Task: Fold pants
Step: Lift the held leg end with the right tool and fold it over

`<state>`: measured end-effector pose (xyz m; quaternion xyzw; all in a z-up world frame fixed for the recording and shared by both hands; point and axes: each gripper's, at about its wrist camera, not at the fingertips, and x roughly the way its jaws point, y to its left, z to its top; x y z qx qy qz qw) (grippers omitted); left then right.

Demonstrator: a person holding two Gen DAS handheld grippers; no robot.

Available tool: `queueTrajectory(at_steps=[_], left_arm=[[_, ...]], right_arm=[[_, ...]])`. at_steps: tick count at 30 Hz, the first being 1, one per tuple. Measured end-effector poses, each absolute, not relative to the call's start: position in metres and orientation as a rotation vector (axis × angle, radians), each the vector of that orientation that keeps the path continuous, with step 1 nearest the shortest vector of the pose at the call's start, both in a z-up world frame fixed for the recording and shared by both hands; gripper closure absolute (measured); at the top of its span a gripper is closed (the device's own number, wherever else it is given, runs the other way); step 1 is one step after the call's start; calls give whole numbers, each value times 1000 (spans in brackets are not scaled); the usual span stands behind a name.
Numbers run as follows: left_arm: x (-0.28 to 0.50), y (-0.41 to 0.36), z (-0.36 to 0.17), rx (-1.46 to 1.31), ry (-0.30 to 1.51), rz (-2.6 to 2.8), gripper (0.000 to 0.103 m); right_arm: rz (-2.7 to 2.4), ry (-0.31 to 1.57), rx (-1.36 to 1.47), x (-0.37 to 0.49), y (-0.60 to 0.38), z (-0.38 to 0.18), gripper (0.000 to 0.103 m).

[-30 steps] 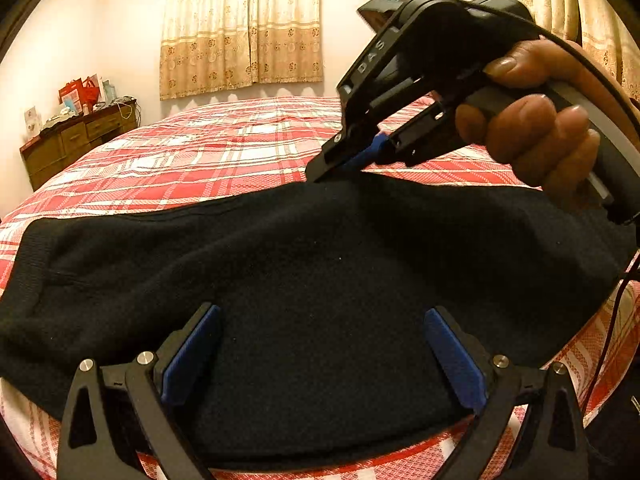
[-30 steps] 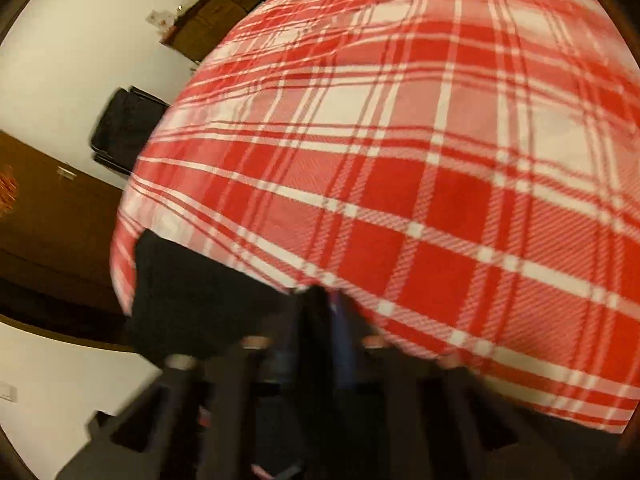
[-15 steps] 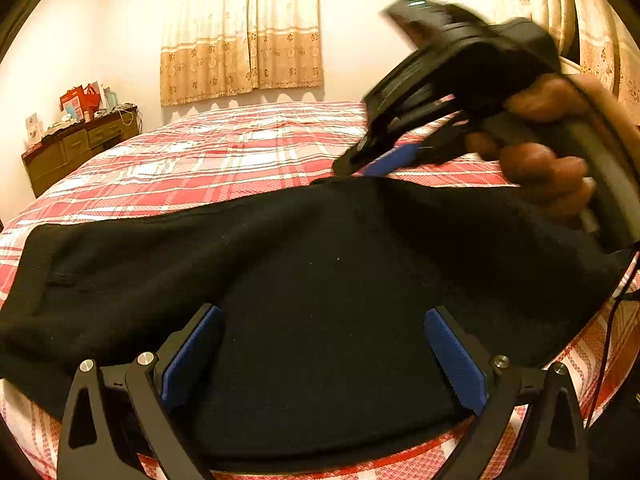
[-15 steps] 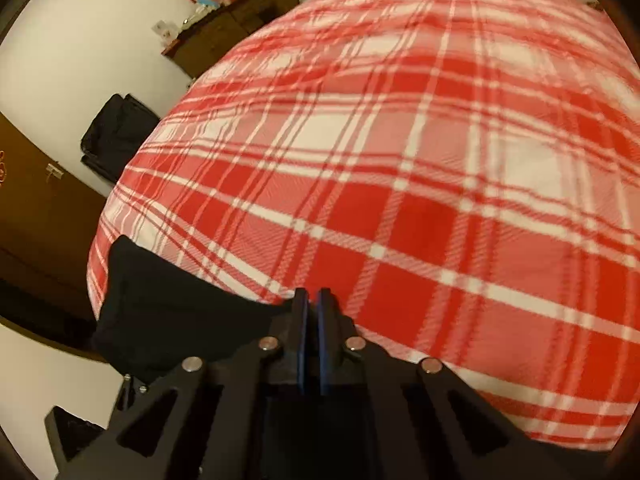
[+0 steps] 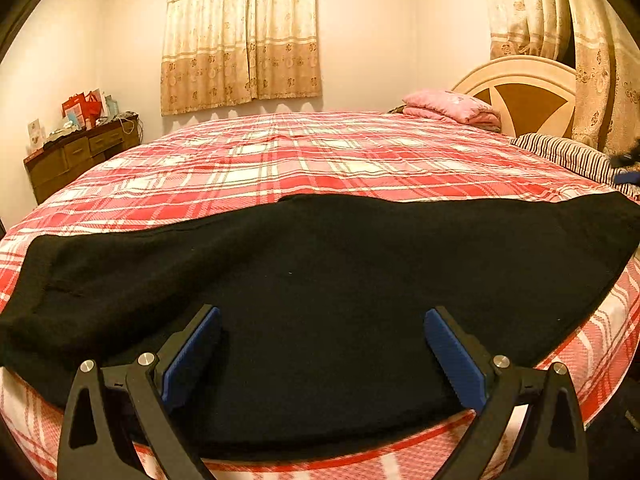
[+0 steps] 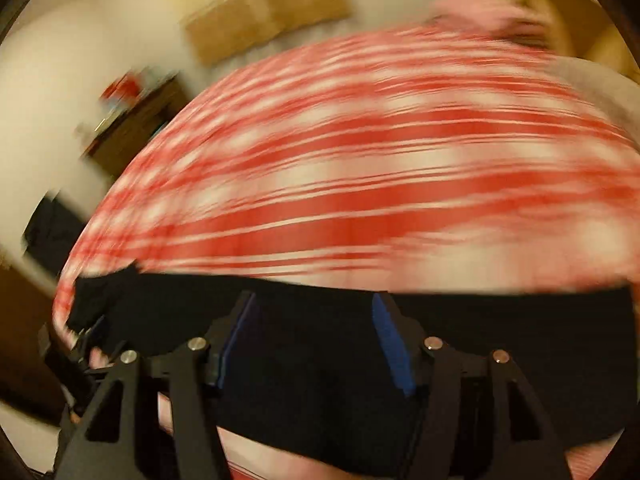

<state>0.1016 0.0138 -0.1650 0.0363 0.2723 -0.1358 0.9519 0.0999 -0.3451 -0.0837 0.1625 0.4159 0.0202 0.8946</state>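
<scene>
The black pants (image 5: 320, 280) lie flat across the near edge of the bed, spread from left to right. My left gripper (image 5: 320, 344) is open and empty, its blue pads wide apart just above the near part of the pants. In the right wrist view, which is motion blurred, my right gripper (image 6: 312, 332) is open over the pants (image 6: 500, 340), holding nothing. A small dark and blue piece of the right gripper (image 5: 626, 170) shows at the far right edge of the left wrist view.
The bed has a red and white plaid cover (image 5: 320, 160). A pink folded blanket (image 5: 452, 106) and a striped pillow (image 5: 568, 154) lie by the headboard (image 5: 520, 96). A wooden dresser (image 5: 76, 156) stands left, curtains (image 5: 240, 36) behind.
My right gripper has let go of the pants' far edge, opened, and swung away to the right, almost out of the left view. The left gripper has stayed open and still.
</scene>
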Motion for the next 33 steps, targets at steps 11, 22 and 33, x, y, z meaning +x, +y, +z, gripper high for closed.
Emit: queueTrajectory(at_steps=[11, 22, 33], left_arm=[[103, 37, -152, 65, 543, -134, 1], [109, 56, -160, -20, 590, -90, 1], [113, 75, -164, -22, 608, -38, 1]], right_arm=[[-308, 721, 634, -21, -492, -87, 39], [-220, 710, 637, -15, -497, -106, 39], [-173, 700, 678, -13, -502, -118, 78]])
